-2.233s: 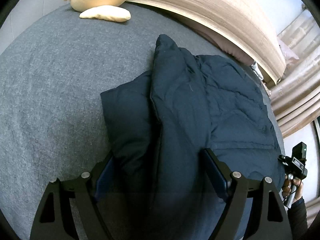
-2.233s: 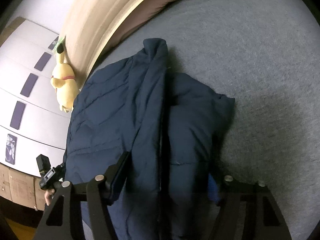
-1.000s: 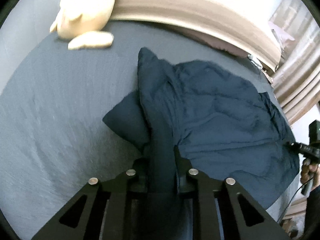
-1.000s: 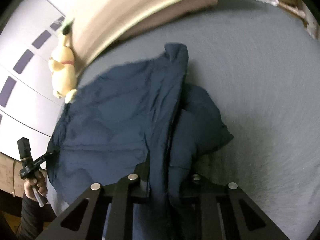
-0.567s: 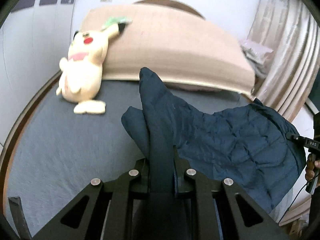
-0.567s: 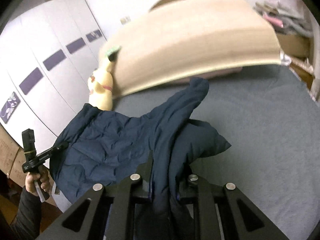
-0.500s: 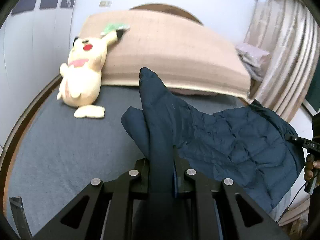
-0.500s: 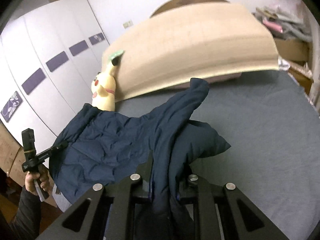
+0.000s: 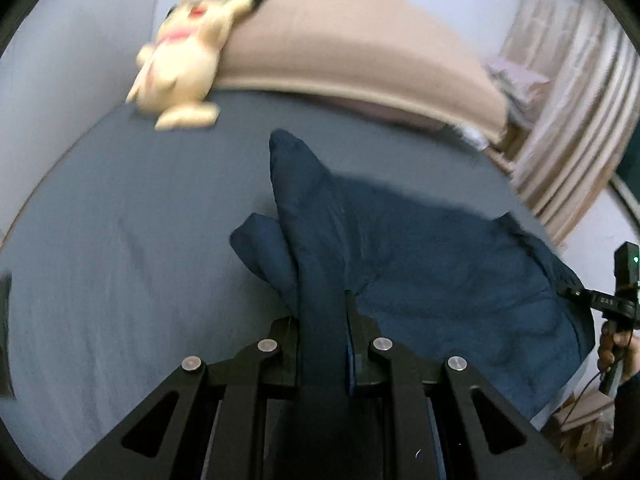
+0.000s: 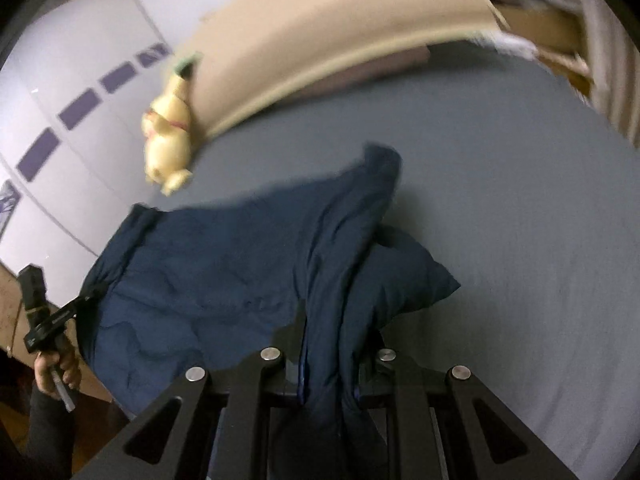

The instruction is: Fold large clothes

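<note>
Dark navy quilted puffer jacket (image 9: 420, 264) is off the grey bed sheet (image 9: 120, 240) now vs flat 2 s ago; near edge is raised, far end trails on the bed, so I judge the fold-over is starting. Left gripper (image 9: 322, 320) and right gripper (image 10: 330, 344) both have jaws clamped on bunched jacket fabric, held level, aimed twd the tan headboard (image 9: 340, 52). Yellow plush toy (image 9: 180, 64) sits far left.
</note>
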